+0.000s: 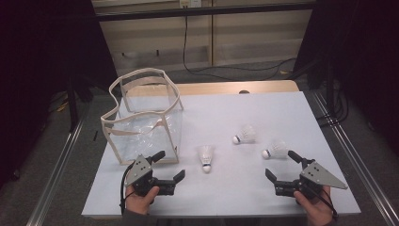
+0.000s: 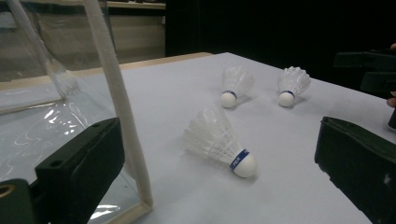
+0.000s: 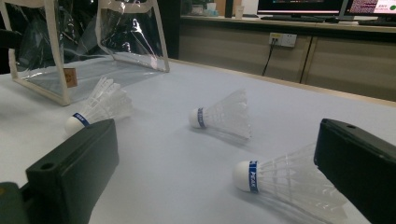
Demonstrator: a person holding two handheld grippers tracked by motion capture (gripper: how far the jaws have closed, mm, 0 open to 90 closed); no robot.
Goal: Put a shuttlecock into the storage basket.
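- Left gripper (image 1: 170, 166): held in the person's left hand (image 1: 139, 197) at the near left of the desk (image 1: 282, 108); its two black fingers (image 2: 79, 163) are spread wide and hold nothing. One finger lies just beside the near corner of the clear bag (image 1: 141, 117); the other points toward the middle of the desk.
- Right gripper (image 1: 282, 165): held in the person's right hand (image 1: 316, 207) at the near right of the desk; its fingers (image 3: 74, 163) are likewise spread apart and empty.
- Nearest shuttlecock (image 1: 205, 157): lies on the white desk surface just ahead and to the right of the left gripper, cork toward the person, a blue band above the cork. In the left gripper view it (image 2: 219, 142) lies between the two fingers, farther out, touching neither.
- Right shuttlecock (image 1: 275, 150): lies on its side just ahead of the right gripper's far finger, cork pointing left. In the right gripper view its feathers (image 3: 299, 186) run close beside the right-hand finger; contact cannot be judged.
- Middle shuttlecock (image 1: 244, 135): on its side, farther back, between the other two.
- Clear bag: transparent plastic with cream edging, standing open at the far left of the desk, apart from all three shuttlecocks.
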